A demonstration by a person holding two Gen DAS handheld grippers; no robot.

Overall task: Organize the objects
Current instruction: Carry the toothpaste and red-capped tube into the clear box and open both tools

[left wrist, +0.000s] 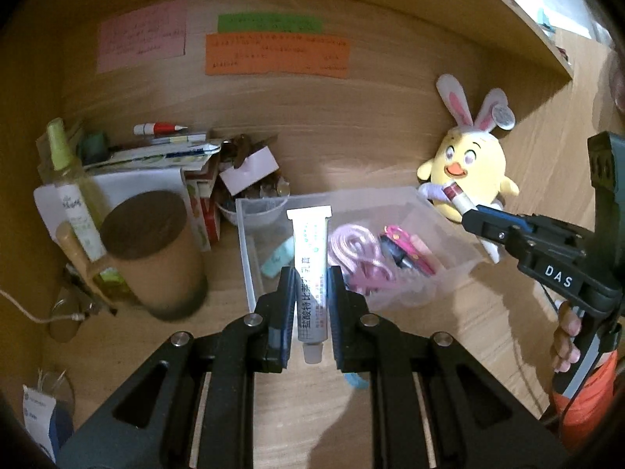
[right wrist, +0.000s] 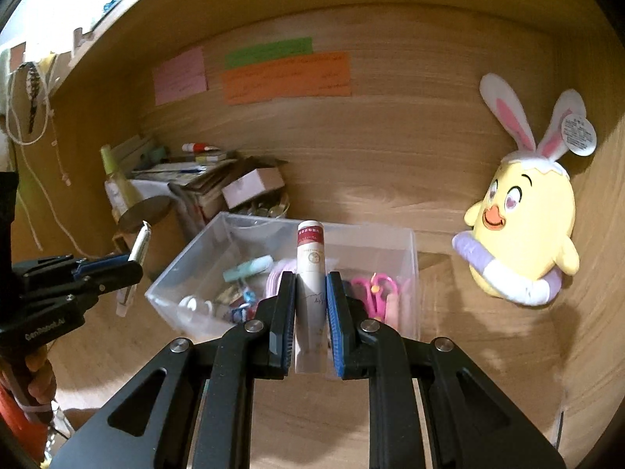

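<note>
You are mid-carry with both hands loaded, and by the look of it this is the delivery step: each tube seems bound for the clear plastic bin (left wrist: 250, 258), which sits just ahead of both sets of jaws on the wooden desk (left wrist: 390, 156).

The bin already holds a coiled pink cable (left wrist: 359, 250), pink scissors (right wrist: 377, 293) and a mint-coloured item (left wrist: 278, 260), so the free floor is toward its left and near side. The next move probably calls for bringing each tube over the rim, lowering it into a bare patch, then easing the jaws apart; take the hands in one at a time, since they could crowd each other over the opening.

Beyond your right jaws and off to their right, the yellow chick plush (right wrist: 523, 230) leans at the back panel, clear of the path. To the left of your left jaws stands a brown lidded cup (left wrist: 156, 250), close to the bin's left wall, so keep your swing narrow there.

Your left gripper (left wrist: 310, 285) is clamped on a white ointment tube (left wrist: 310, 258), crimped end pointing away, cap toward you. Your right gripper (right wrist: 310, 293) is closed on a white tube with a red band (right wrist: 310, 269), held upright between the pads, red end forward.
</note>
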